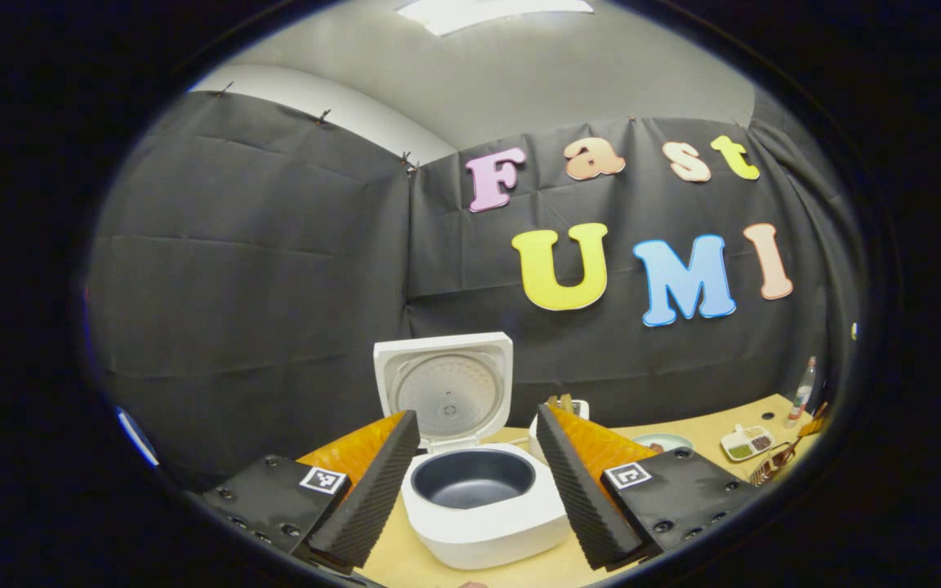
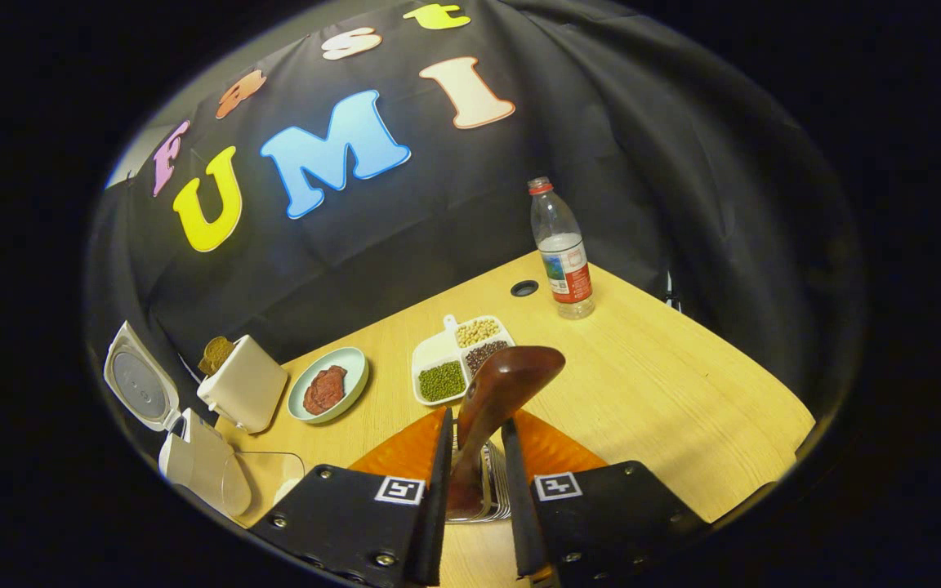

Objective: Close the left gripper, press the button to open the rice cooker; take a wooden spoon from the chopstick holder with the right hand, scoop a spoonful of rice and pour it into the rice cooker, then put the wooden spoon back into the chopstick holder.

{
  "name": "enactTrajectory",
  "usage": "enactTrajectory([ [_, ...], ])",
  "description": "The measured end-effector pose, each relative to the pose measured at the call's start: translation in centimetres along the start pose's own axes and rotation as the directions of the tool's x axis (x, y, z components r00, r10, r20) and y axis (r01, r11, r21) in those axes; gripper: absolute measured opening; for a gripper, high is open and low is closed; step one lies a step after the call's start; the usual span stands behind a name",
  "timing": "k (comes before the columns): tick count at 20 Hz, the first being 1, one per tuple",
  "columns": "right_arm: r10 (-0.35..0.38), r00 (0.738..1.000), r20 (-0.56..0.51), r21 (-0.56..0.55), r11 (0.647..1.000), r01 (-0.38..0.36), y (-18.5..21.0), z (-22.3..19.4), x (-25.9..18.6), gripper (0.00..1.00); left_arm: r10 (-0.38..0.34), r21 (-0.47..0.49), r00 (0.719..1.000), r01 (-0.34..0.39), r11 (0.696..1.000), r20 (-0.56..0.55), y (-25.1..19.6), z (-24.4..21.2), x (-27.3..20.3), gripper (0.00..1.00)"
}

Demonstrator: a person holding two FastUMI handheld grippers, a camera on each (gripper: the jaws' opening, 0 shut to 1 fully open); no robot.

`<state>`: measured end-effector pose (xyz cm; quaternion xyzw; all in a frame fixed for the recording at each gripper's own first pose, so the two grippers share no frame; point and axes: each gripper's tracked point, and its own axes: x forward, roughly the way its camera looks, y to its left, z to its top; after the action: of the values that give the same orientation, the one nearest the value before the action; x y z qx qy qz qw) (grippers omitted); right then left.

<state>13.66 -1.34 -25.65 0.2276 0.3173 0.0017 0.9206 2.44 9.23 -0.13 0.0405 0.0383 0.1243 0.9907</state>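
Fingers (image 2: 438, 490) grip wooden spoon (image 2: 499, 392) above table (image 2: 666, 392).

Rice cooker (image 1: 483, 510): white, lid (image 1: 446, 392) up and standing upright behind the dark, empty inner pot (image 1: 473, 478). Chopstick holder (image 2: 243, 384): white box just beside the cooker. Wooden spoon (image 2: 495, 400): dark brown, handle between my right gripper (image 2: 474, 478) fingers, bowl tilted up.

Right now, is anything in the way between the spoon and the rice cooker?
Yes, probably. The wooden spoon, clamped in the right gripper, is over the table's right side. The plate and the white chopstick holder stand between it and the open rice cooker. Lifting over them should clear it.
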Motion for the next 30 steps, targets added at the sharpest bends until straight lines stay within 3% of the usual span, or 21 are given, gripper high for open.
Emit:
enactTrajectory([
  [2, -0.003, 1.000, 0.002, 0.016, 1.000, 0.003, -0.2, -0.2, -0.2, 0.35, 0.005, 0.002, 1.000, -0.005, 1.000, -0.005, 0.2, -0.2, 0.0, 1.00],
  [3, 0.011, 1.000, -0.009, 0.026, 1.000, -0.010, 0.0, -0.1, 0.3, 0.14, 0.006, 0.001, 1.000, -0.006, 1.000, -0.006, 0.4, -0.1, 0.0, 1.00],
  [5, 0.019, 1.000, -0.009, 0.013, 1.000, -0.019, 0.6, 0.4, -0.3, 0.08, 0.006, -0.003, 1.000, -0.006, 1.000, -0.004, 0.6, 0.0, -0.1, 1.00],
  [11, 0.031, 0.998, 0.059, -0.039, 0.999, -0.029, 2.3, 3.9, -3.1, 0.08, -0.003, -0.008, 1.000, 0.003, 1.000, 0.010, 1.2, 0.5, 0.2, 1.00],
  [16, 0.086, 0.989, 0.122, -0.066, 0.995, -0.078, 5.6, 6.8, -5.8, 0.08, -0.019, -0.025, 1.000, 0.019, 1.000, 0.009, 1.6, -0.1, 0.4, 0.99],
  [21, 0.159, 0.979, 0.127, -0.069, 0.986, -0.151, 9.8, 6.8, -7.2, 0.08, -0.017, -0.044, 1.000, 0.017, 0.999, 0.003, 3.3, -0.6, 0.7, 1.00],
  [30, 0.223, 0.972, 0.073, -0.139, 0.967, -0.211, 15.5, 3.0, -8.3, 0.08, 0.012, -0.057, 1.000, -0.012, 0.998, 0.000, 7.9, -1.6, 0.5, 1.00],
])
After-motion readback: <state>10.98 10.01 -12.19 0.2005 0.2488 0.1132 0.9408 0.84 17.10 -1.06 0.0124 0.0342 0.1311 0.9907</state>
